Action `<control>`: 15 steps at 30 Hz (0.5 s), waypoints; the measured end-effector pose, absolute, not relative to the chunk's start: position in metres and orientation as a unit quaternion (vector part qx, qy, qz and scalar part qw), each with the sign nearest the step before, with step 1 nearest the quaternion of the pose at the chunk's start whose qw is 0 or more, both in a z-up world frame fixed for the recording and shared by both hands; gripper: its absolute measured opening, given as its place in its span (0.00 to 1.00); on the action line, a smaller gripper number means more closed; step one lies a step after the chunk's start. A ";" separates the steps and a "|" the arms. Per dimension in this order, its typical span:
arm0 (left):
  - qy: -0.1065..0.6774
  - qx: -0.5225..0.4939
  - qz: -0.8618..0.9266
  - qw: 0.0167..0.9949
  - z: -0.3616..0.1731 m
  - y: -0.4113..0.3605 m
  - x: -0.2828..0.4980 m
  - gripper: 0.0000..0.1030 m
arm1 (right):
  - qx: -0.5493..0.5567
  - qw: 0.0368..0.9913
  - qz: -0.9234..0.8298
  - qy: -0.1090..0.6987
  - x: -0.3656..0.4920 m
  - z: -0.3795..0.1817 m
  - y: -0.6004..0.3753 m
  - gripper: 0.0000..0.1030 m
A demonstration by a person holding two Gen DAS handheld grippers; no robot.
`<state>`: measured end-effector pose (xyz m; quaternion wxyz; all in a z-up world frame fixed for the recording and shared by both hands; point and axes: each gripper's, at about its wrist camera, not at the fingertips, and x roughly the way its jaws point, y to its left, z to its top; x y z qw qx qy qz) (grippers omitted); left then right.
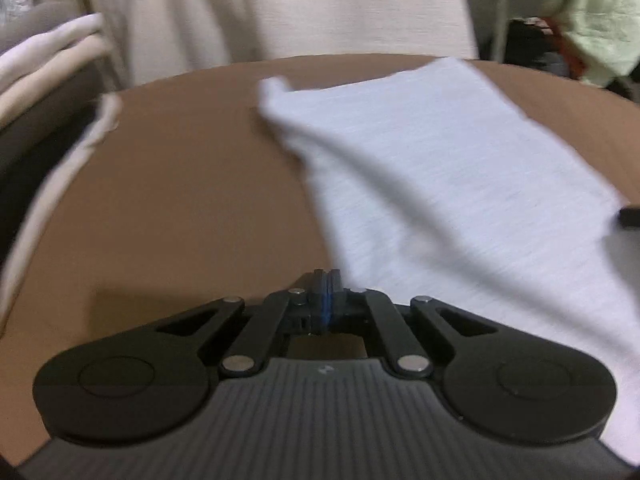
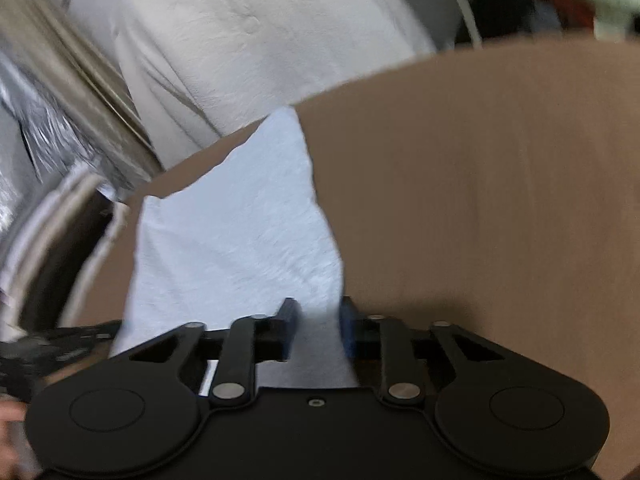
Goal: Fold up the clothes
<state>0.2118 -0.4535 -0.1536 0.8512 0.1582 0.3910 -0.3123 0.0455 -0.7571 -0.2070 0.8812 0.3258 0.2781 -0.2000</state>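
1. Pale blue cloth (image 1: 460,184) lies on the brown surface (image 1: 180,200), spread over its right part in the left wrist view, with one far corner bunched and lifted a little off the surface; both views are blurred, so the seams are hard to read
2. Left tool (image 1: 327,300) has its pads pressed together; the cloth's near edge runs just beside its tip, but whether any fabric is pinched between the pads I cannot tell
3. Right tool (image 2: 316,330) stands with its pads apart and the cloth's near end lying in the gap between them, not clamped
4. As I judge it, the step in hand is a grasp or a release at the cloth's near edge: the scene would fit the right tool about to close on a corner, or one that has let go after laying a fold
5. A stack of cream fabric (image 1: 48,64) sits off the left edge of the surface
6. Whichever it is, any next move calls for both near corners to be held level so the cloth travels without skewing
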 end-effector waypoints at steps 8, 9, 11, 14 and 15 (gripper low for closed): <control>0.402 0.042 -0.414 0.815 -0.132 -0.426 0.196 0.63 | 0.249 0.900 -0.239 0.267 0.055 -0.193 -0.748 0.04; 0.405 0.037 -0.425 0.809 -0.132 -0.430 0.193 0.70 | 0.245 0.900 -0.241 0.269 0.057 -0.191 -0.748 0.04; 0.401 0.058 -0.439 0.802 -0.141 -0.444 0.183 0.69 | 0.266 0.895 -0.235 0.271 0.054 -0.194 -0.752 0.08; 0.380 0.143 -0.411 0.816 -0.150 -0.466 0.168 0.02 | 0.302 0.885 -0.227 0.274 0.049 -0.199 -0.759 0.12; 0.373 0.143 -0.406 0.822 -0.148 -0.465 0.165 0.02 | 0.305 0.884 -0.225 0.274 0.049 -0.201 -0.759 0.12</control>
